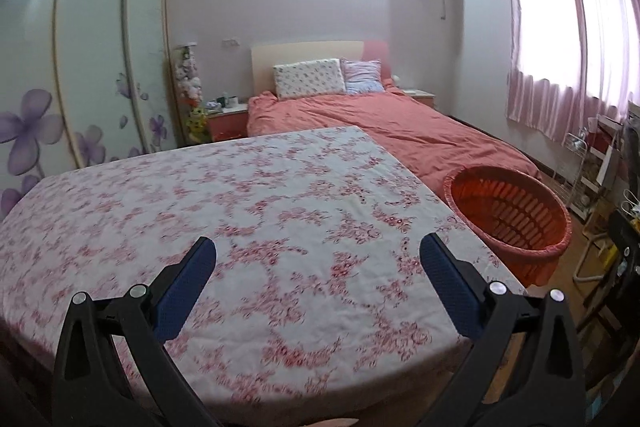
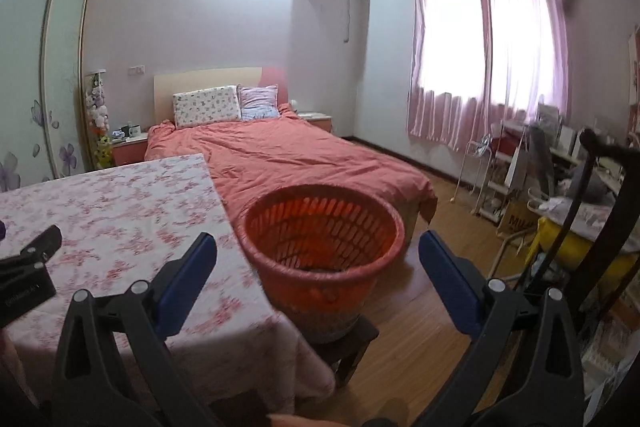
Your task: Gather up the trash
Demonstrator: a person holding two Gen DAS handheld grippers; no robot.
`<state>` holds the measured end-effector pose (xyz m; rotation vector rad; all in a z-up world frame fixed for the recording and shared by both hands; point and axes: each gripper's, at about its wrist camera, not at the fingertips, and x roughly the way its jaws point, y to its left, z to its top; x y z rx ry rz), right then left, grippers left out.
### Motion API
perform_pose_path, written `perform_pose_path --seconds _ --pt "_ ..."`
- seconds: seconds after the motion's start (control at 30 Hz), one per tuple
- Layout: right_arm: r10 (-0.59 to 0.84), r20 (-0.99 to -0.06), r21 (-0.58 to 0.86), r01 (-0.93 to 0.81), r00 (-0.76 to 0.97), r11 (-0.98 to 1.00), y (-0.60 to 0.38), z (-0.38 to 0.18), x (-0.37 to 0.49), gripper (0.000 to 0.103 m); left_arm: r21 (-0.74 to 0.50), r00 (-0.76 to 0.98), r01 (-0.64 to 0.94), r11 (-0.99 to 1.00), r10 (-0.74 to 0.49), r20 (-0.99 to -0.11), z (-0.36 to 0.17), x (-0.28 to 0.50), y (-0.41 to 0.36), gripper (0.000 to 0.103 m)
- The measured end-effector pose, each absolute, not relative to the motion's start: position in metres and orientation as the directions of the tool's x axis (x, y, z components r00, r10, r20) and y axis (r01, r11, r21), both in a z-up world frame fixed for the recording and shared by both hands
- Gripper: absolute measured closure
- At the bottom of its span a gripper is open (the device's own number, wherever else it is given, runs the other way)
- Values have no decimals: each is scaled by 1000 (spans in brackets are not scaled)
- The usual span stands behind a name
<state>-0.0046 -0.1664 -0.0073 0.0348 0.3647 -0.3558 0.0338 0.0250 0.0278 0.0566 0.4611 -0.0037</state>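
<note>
Worktop bare of trash; both grippers empty.

No trash shows on the floral worktop (image 1: 240,187). The orange basket (image 2: 320,235) stands just beside its corner, contents hard to make out. Left gripper (image 1: 318,255) and right gripper (image 2: 318,251) hold jaws wide apart, gripping nothing; collection looks finished or nearly so.

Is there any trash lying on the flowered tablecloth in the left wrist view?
No, the flowered tablecloth shows only its printed pattern, and the open left gripper holds nothing.
</note>
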Motion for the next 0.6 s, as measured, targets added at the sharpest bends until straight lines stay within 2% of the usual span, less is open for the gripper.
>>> perform_pose_path --seconds 0.6 --pt "-408 -422 -134 389 810 912 -129 -30 -4 4 74 863 -110 991 132 -489 8 13 41 3"
